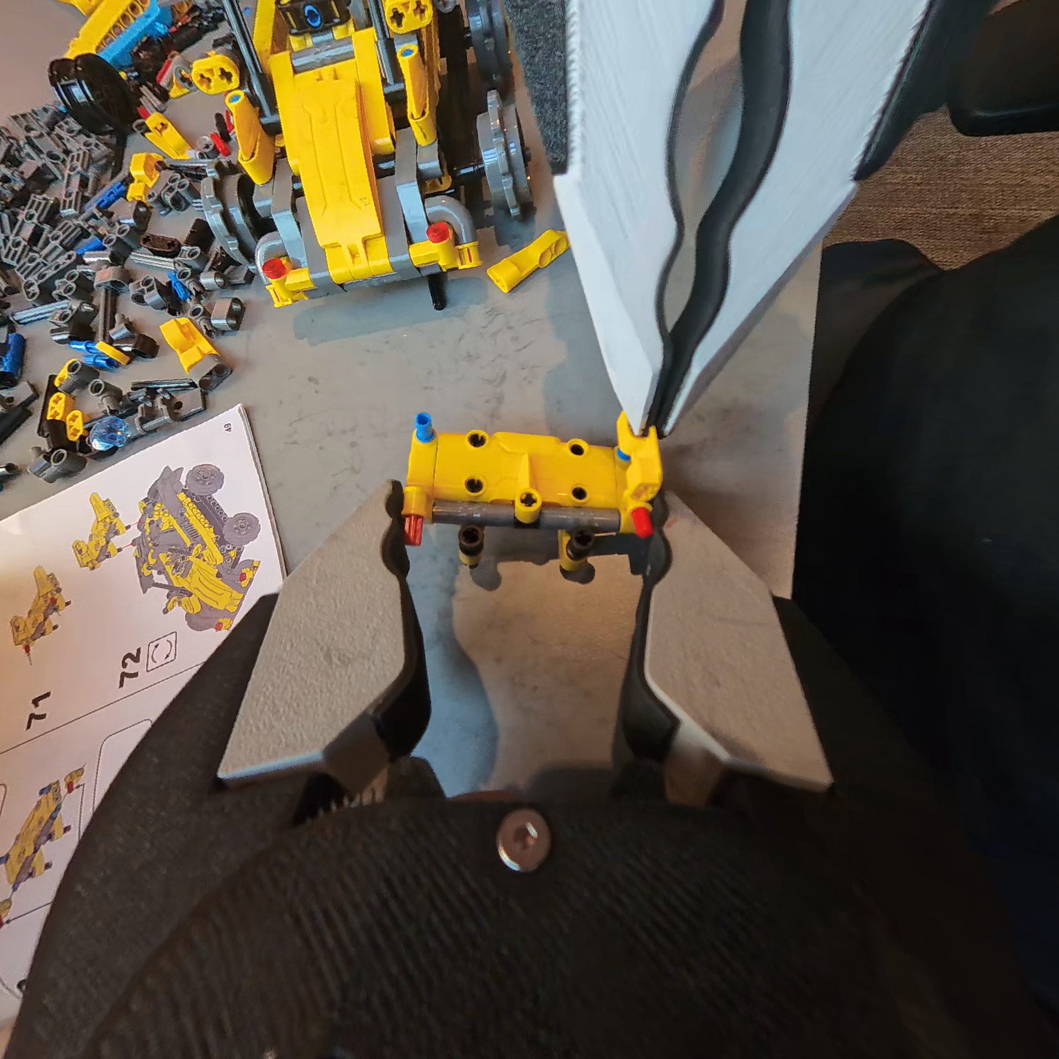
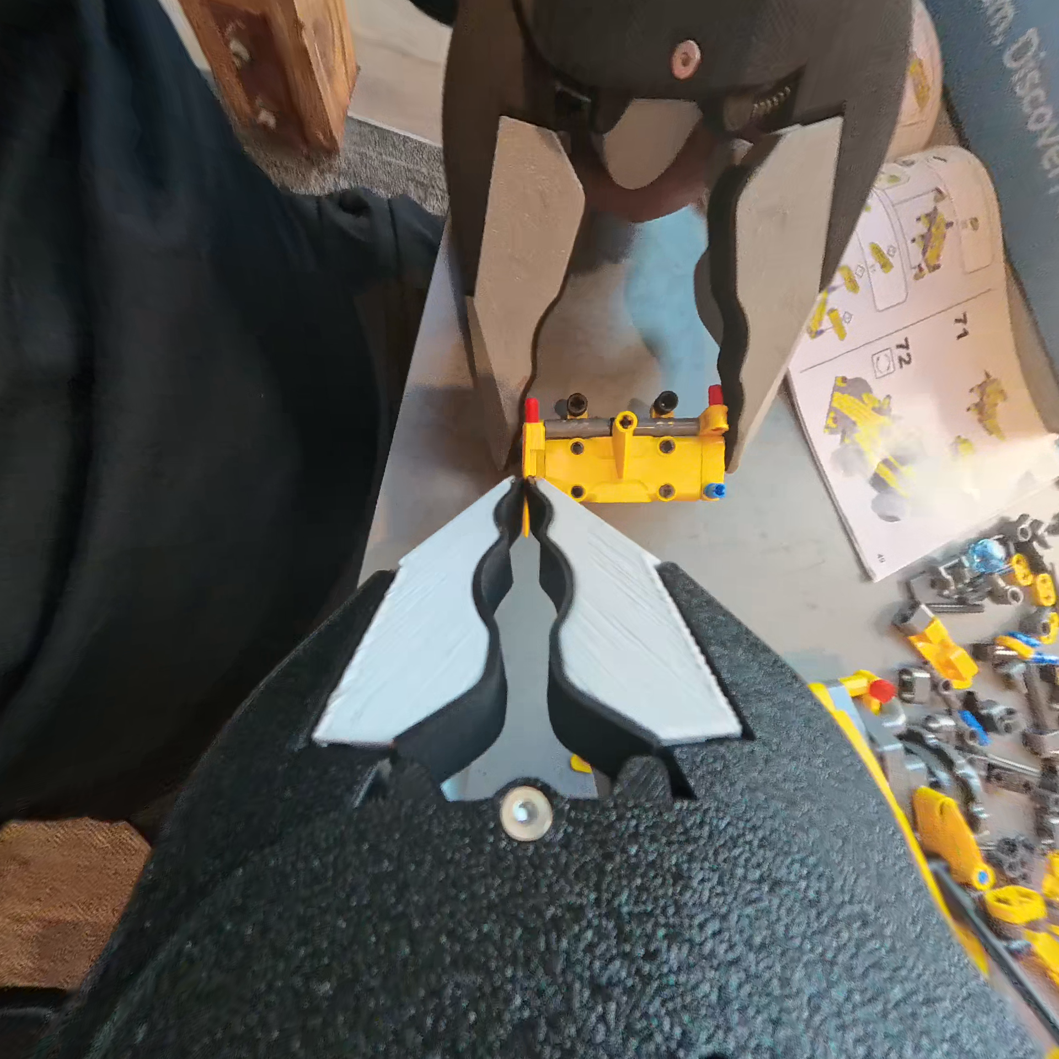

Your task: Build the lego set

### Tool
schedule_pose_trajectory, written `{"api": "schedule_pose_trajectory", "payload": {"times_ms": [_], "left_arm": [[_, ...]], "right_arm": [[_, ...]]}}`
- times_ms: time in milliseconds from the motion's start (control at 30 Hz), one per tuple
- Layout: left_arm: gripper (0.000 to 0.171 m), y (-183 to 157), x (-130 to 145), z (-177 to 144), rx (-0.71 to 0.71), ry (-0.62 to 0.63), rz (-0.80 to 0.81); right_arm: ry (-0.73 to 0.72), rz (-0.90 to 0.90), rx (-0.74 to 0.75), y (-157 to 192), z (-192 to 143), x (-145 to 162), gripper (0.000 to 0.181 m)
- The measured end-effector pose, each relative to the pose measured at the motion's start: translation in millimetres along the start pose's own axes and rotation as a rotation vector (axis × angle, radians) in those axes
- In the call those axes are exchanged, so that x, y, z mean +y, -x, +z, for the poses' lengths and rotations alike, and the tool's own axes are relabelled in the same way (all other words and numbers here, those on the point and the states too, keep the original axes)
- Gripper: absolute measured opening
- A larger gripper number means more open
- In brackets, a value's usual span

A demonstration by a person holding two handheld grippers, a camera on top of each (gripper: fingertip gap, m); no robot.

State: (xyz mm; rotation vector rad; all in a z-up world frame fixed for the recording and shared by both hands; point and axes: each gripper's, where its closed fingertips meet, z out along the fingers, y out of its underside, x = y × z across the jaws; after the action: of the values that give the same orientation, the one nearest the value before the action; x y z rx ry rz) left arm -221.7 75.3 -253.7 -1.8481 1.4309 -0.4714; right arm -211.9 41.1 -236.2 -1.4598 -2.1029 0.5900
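A small yellow brick sub-assembly (image 1: 533, 475) with a grey axle, red and blue pins and two black pins hangs just above the grey table (image 1: 372, 372). My left gripper (image 1: 527, 516), with grey fingers, is shut across its two ends and holds it. My right gripper (image 1: 644, 428), with white fingers, comes in from the upper right. It is pinched shut on a thin yellow piece (image 1: 636, 447) at the assembly's right end. The right wrist view shows the same: my right gripper (image 2: 524, 487) is closed on the thin yellow piece (image 2: 526, 518), with the assembly (image 2: 624, 467) held by the left gripper (image 2: 622, 455) opposite.
A large yellow and grey model vehicle (image 1: 344, 172) stands at the back. A pile of loose grey, black, blue and yellow parts (image 1: 86, 258) lies to the left. An open instruction booklet (image 1: 114, 573) lies at front left. The table edge and dark cloth (image 1: 945, 516) are close on the right. Across from one pair of fingers to the other is roughly 4 cm.
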Motion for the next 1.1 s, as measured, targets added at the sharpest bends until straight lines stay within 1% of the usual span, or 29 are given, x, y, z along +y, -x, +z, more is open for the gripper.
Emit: {"api": "schedule_pose_trajectory", "payload": {"times_ms": [67, 167, 300, 367, 533, 600, 767, 867, 933, 1100], "left_arm": [[0.082, 1.3, 0.5, 0.2, -0.003, 0.004, -0.010], [0.082, 1.7, 1.5, 0.5, 0.011, 0.008, -0.030], [0.082, 2.2, 2.1, 0.6, 0.011, 0.012, -0.035], [0.082, 2.2, 2.0, 0.5, 0.008, 0.011, -0.031], [0.082, 2.0, 1.4, 0.2, 0.006, 0.007, -0.025], [0.082, 1.9, 0.6, 0.2, -0.001, 0.004, -0.012], [0.082, 3.7, 0.3, 0.0, -0.014, 0.002, -0.010], [0.082, 4.5, 0.5, 0.0, -0.019, 0.003, -0.012], [0.082, 4.4, 1.4, 0.5, -0.004, 0.009, -0.030], [0.082, 2.8, 3.6, 2.1, 0.068, 0.026, -0.093]], "right_arm": [[0.004, -0.003, 0.035, -2.1, -0.5, 0.1, 0.001], [0.061, -0.175, 0.165, -3.4, -1.6, -0.5, 0.002], [0.088, -0.208, 0.218, -4.7, -1.5, -0.8, 0.001], [0.072, -0.193, 0.205, -4.4, -1.5, -0.6, 0.002], [-0.076, 0.032, 0.068, -4.1, -1.9, -1.2, 0.001], [-0.106, 0.093, 0.019, -2.6, -0.8, -1.4, 0.001], [-0.098, 0.068, -0.015, -3.4, 0.2, -0.1, 0.002], [-0.071, 0.142, -0.055, -4.8, 0.8, -2.1, 0.002], [-0.097, 0.188, -0.073, -5.8, -0.7, -3.5, 0.001], [-0.142, 0.193, -0.032, -8.1, -3.9, -4.2, 0.001]]}}
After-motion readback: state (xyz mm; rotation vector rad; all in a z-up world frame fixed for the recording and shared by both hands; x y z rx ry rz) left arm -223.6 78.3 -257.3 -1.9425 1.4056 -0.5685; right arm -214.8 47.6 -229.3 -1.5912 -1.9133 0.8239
